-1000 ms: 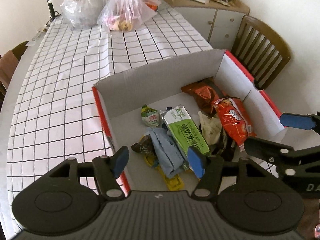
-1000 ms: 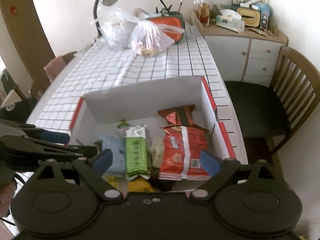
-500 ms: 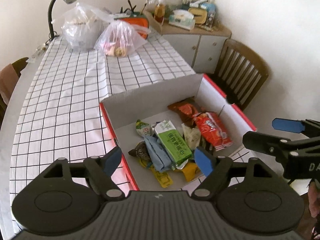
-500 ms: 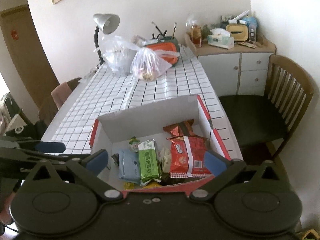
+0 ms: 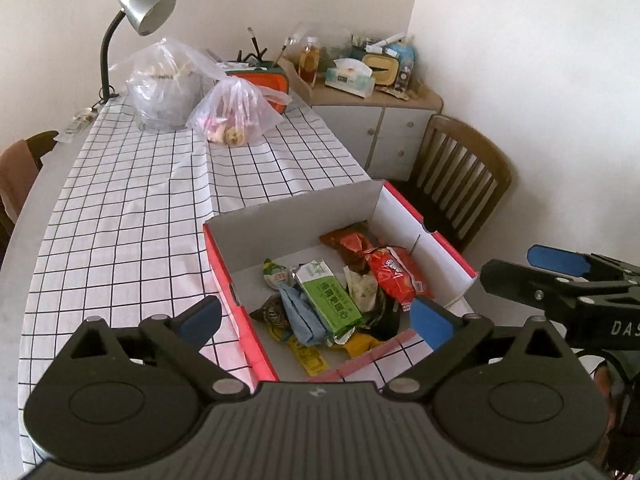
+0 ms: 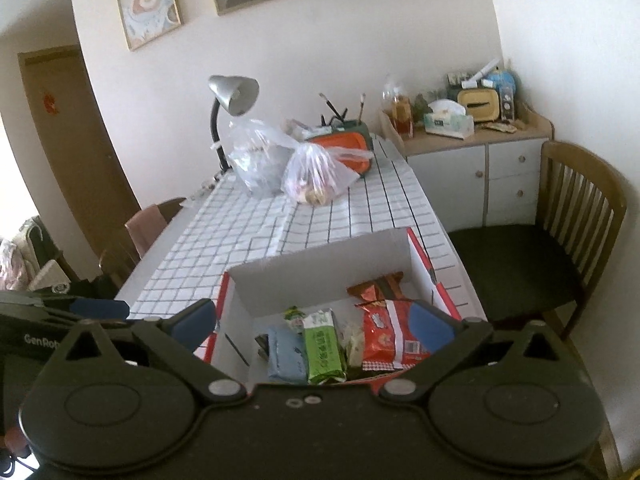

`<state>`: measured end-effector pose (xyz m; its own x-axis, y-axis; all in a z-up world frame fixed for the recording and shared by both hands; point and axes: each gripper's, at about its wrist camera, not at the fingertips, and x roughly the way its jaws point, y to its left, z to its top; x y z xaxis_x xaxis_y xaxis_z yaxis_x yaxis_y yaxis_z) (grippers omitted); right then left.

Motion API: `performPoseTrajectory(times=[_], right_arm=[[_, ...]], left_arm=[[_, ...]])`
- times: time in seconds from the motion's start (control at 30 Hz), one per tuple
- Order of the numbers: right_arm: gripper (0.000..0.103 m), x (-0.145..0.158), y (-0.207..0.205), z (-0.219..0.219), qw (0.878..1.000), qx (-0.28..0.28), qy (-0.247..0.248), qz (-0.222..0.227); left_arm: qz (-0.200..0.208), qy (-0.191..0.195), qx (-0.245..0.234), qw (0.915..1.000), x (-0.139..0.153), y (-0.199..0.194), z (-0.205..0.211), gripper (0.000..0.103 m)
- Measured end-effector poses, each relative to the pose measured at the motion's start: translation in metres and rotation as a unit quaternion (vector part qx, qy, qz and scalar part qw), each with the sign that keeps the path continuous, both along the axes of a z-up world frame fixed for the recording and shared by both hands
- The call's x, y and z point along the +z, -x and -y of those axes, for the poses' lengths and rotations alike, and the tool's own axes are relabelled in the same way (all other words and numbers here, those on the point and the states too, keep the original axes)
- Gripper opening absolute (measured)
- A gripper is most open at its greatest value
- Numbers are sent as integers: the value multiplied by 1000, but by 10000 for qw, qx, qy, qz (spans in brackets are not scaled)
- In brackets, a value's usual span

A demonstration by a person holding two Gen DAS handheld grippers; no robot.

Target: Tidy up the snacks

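Both tongs (image 5: 316, 320) (image 6: 314, 322) now higher, left jaws opening.

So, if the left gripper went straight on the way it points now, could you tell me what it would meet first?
Probably the snacks in the open box: the left gripper, empty with jaws opening, aims at the green packet and the blue one beside it. Depth is unclear.

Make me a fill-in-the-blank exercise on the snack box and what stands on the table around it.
1. The snacks lie inside a cardboard box with a ____ outside.
2. The long packet between the blue packet and the red bag is ____.
3. At the table's far end stands a silver ____.
4. Between the right gripper fingers there is ____.

Missing words: red; green; lamp; nothing
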<state>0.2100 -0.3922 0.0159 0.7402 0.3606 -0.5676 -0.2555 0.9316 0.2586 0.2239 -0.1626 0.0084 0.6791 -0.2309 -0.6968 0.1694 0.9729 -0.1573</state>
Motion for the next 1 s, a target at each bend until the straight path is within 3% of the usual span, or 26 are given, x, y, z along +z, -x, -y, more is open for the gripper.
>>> performPoseTrajectory(times=[0.53,1.0], right_arm=[[103,7,18,-7,9987,-232,123,443],[103,1,22,-16,9992,-172,103,339]], left_arm=[[313,-74,239,9992,10,24,-11,102],[242,-58,305,9992,7,24,-13,102]])
